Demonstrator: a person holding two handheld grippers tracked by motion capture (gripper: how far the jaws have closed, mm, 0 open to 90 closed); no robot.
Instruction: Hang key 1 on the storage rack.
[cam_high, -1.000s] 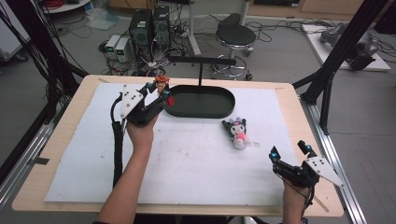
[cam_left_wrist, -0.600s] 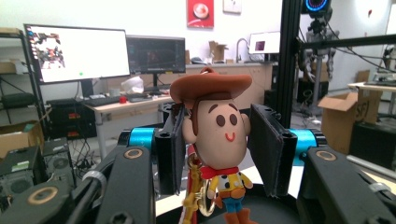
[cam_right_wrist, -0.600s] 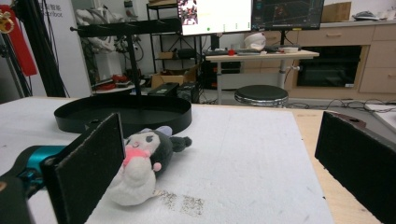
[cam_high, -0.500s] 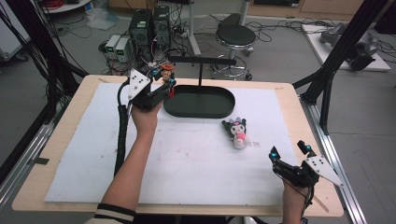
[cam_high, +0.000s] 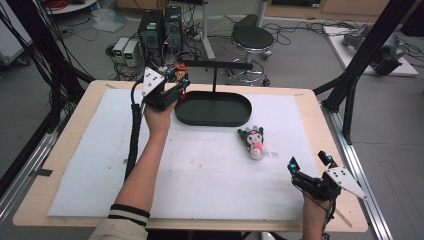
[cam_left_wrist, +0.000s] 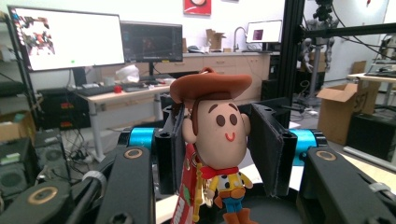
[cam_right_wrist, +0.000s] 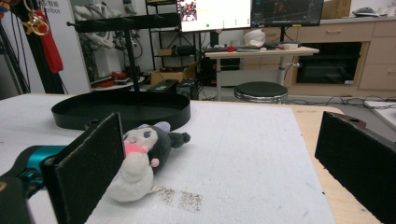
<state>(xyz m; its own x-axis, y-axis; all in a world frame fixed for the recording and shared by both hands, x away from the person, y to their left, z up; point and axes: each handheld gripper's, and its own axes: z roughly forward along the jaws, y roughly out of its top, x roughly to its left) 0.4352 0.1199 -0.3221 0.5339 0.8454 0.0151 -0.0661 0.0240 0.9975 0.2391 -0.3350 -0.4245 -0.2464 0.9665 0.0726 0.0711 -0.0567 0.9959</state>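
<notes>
Left hand-held gripper (cam_left_wrist: 219, 154) view alone shows cowboy figure's (cam_left_wrist: 219, 140) face; clamped.

White mat (cam_high: 200, 175) lies bare across its near and left parts: open passage there. Obstacles: black oval tray (cam_high: 213, 109) at the far centre, its post and crossbar (cam_high: 216, 65) standing above it; plush toy (cam_high: 254, 141) lying right of centre, between the tray and the right gripper (cam_high: 309, 162).
</notes>
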